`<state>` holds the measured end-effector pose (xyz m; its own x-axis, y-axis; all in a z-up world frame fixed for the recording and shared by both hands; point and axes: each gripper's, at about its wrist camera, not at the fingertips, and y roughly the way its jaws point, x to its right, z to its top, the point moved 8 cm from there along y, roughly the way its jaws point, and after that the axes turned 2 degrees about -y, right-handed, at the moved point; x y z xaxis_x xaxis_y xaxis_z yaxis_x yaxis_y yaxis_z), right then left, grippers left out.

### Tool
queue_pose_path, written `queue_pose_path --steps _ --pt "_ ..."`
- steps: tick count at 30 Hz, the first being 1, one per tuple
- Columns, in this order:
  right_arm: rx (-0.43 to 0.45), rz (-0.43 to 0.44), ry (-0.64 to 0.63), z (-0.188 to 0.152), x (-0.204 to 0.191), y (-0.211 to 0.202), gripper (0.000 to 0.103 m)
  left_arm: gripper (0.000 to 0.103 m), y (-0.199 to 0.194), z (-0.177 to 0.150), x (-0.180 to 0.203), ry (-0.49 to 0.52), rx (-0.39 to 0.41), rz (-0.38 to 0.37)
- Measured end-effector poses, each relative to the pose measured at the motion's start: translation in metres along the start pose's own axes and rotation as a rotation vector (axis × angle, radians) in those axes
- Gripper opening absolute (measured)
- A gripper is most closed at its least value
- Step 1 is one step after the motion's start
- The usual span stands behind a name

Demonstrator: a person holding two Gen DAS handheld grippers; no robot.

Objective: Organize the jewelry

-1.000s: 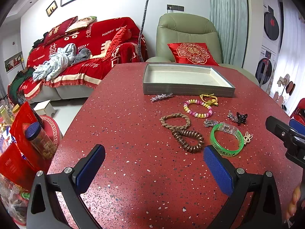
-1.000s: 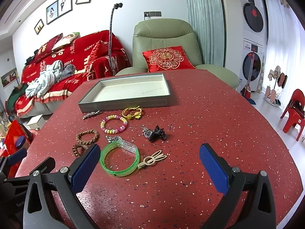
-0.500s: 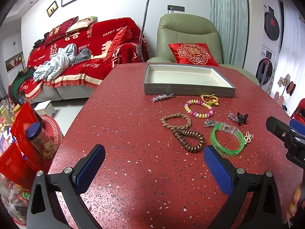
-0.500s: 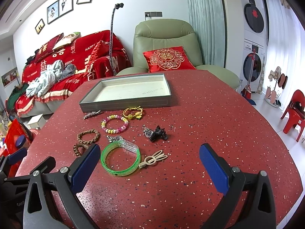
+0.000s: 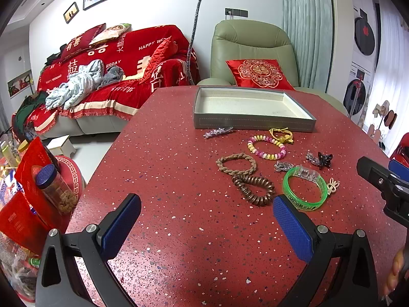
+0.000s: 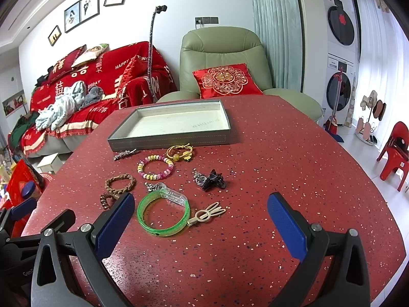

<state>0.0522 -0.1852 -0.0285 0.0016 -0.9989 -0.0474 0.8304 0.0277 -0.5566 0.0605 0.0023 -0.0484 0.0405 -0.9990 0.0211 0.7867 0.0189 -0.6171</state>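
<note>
An empty grey tray stands at the far side of the red table. In front of it lie a silver hair clip, a yellow hair tie, a pink-yellow bead bracelet, a braided tan bracelet, a brown coil bracelet, a green bangle, a black claw clip and a beige rabbit clip. My left gripper is open and empty, short of the jewelry. My right gripper is open and empty, just short of the green bangle.
The table's left edge drops to the floor, where red bags and a jar stand. A green armchair and a red sofa stand behind the table. A red chair stands at the right.
Both views have shifted very slightly; the jewelry sits a touch lower and nearer in frame. Both grippers remain open and empty.
</note>
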Motion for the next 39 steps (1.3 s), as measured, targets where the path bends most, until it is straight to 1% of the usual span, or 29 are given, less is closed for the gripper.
queue_pose_path --steps 20,39 --pt "0.002 0.001 0.000 0.0003 -0.0016 -0.0005 0.103 0.103 -0.0009 0.0008 -0.0003 -0.001 0.014 -0.002" --pt "0.002 0.002 0.000 -0.0007 -0.0020 -0.0001 0.103 0.103 -0.0016 -0.0032 -0.0009 -0.019 -0.006 -0.016"
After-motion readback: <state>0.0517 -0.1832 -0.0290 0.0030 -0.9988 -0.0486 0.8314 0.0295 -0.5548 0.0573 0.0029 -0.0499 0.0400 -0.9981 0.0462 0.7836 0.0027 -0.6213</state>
